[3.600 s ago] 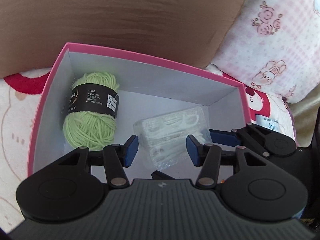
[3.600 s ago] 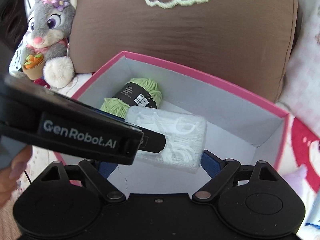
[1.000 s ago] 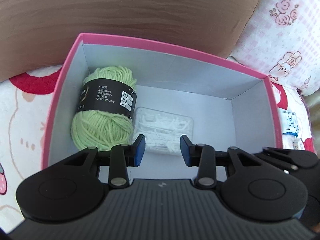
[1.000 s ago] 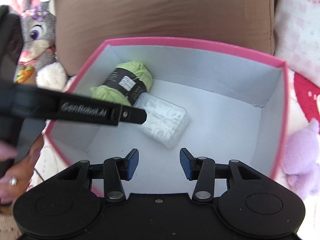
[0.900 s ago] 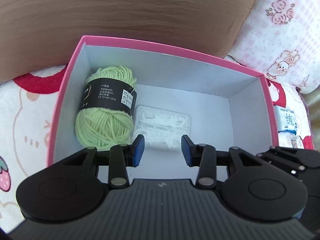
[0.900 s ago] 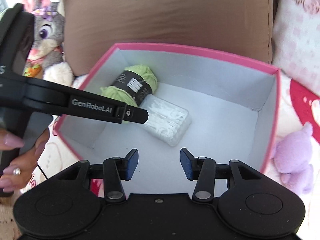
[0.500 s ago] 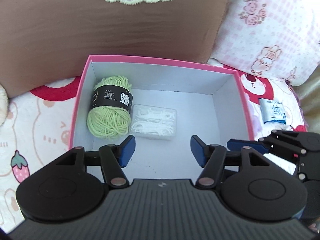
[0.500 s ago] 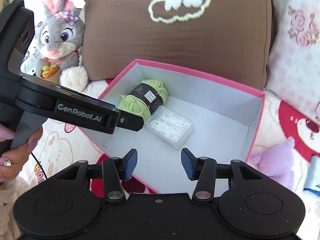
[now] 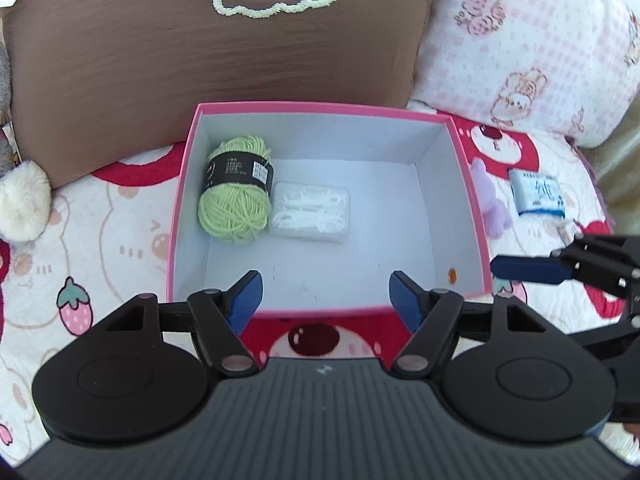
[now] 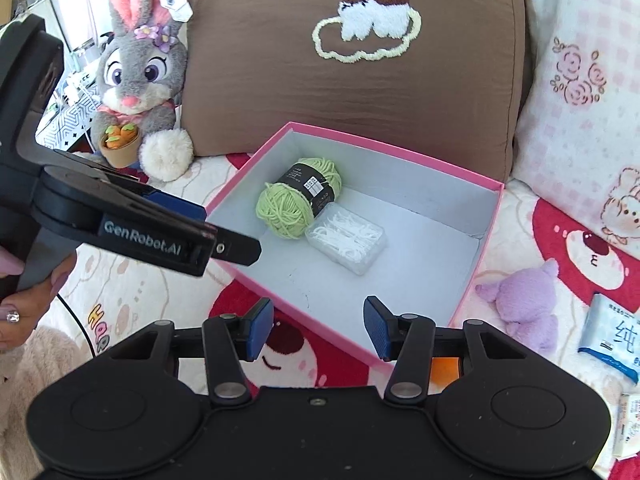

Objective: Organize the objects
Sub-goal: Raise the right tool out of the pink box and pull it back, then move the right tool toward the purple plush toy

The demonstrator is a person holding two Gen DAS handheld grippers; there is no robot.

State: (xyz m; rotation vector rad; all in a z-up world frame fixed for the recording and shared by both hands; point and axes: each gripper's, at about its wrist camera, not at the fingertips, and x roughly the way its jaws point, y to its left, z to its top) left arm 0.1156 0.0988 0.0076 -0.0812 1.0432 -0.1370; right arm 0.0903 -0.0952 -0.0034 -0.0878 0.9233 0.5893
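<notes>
Yarn (image 9: 234,196) and floss box (image 9: 309,212) hug pink box's (image 9: 320,107) left wall; both hand-held grippers spread, empty.

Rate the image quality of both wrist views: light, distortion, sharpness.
Left wrist view: bright daylight, the white inside of the pink cardboard box lit evenly with soft shadows; fisheye bends the brown embroidered cushion at the edges; centre sharp. Right wrist view: equally bright, washed out at the top left behind the grey plush rabbit; dark rounded corners, print on the green yarn ball too small to read.
</notes>
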